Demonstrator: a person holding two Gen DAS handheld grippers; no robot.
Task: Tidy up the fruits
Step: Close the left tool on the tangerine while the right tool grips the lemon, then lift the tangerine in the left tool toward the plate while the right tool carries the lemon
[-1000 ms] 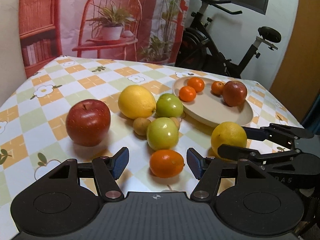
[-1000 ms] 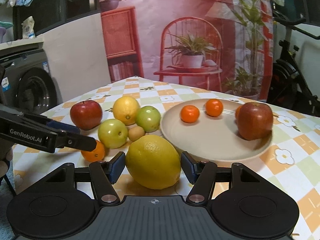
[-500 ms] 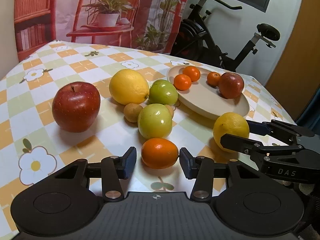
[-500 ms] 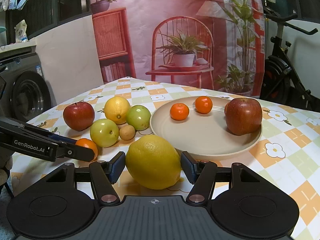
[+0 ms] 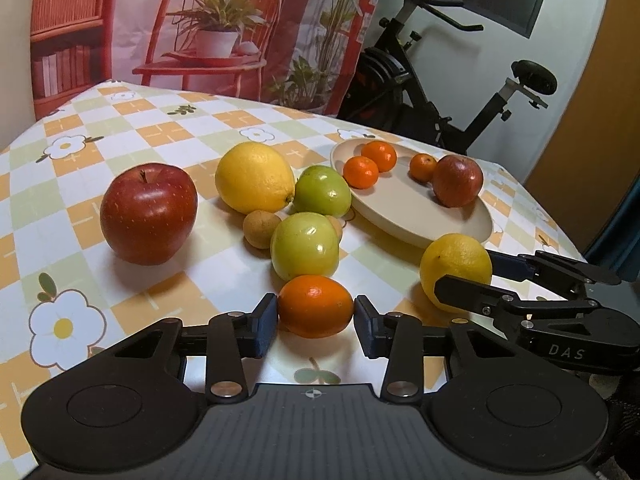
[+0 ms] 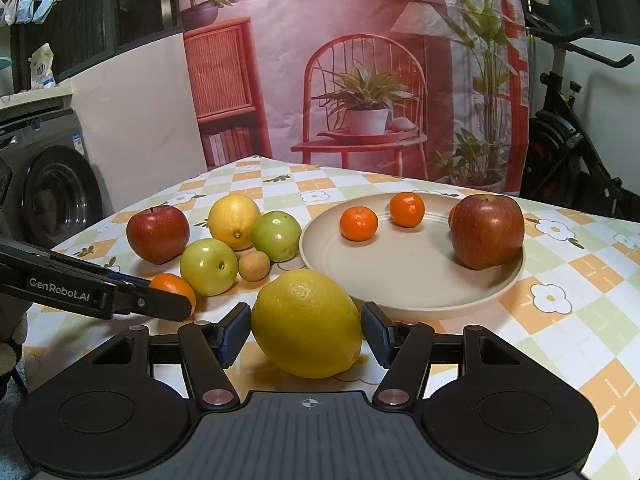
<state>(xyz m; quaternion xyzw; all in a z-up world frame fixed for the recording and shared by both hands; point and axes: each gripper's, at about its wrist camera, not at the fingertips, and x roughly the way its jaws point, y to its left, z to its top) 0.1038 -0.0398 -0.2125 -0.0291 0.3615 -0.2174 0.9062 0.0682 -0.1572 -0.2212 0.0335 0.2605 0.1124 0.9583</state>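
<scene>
My left gripper (image 5: 316, 322) has its pads against both sides of an orange (image 5: 315, 306) that rests on the tablecloth. My right gripper (image 6: 306, 330) stands around a large lemon (image 6: 307, 322) just in front of the beige plate (image 6: 400, 284); small gaps show beside the lemon. The plate holds three small oranges (image 6: 359, 223) and a red apple (image 6: 487, 231). Left of the plate lie a red apple (image 5: 149, 213), a second lemon (image 5: 255, 176), two green apples (image 5: 305, 246) and small brown fruits (image 5: 261, 229).
The table has a checked flower-print cloth (image 5: 72, 288). An exercise bike (image 5: 460, 92) stands behind the table on the right. A washing machine (image 6: 52, 188) stands off the table's left side. A printed backdrop hangs behind.
My left gripper moved forward and its jaws narrowed from wide apart to touching the orange. My right gripper stayed around the lemon with little change.
</scene>
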